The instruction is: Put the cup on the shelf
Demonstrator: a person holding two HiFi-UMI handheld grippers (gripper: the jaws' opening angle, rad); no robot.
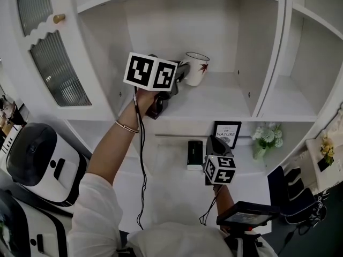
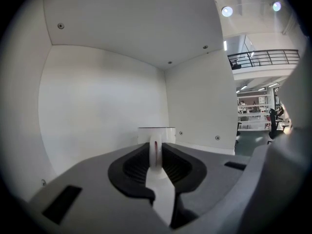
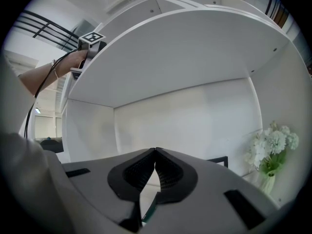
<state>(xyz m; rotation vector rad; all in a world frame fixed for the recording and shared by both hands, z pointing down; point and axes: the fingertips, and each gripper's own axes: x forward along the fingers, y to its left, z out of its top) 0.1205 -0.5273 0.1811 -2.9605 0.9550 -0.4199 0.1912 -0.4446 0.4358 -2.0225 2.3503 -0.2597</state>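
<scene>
A white cup (image 1: 196,67) with a red leaf print is inside the upper shelf compartment (image 1: 225,98), low over its board; I cannot tell whether it touches. My left gripper (image 1: 179,75) is raised to it and shut on the cup's handle. In the left gripper view the handle (image 2: 155,152) sits pinched between the dark pads of that gripper (image 2: 156,165), with the cup's rim (image 2: 156,130) just beyond. My right gripper (image 1: 218,144) hangs lower, in front of the middle shelf, shut and empty. Its jaws meet in the right gripper view (image 3: 155,152).
On the middle shelf stand a framed "NATURE" sign (image 1: 227,134), a vase of white flowers (image 1: 265,138) and a small black-and-white box (image 1: 195,154). A ribbed-glass cabinet door (image 1: 51,52) hangs at the left, a white appliance (image 1: 37,162) below it. An upright divider (image 1: 270,58) bounds the compartment's right side.
</scene>
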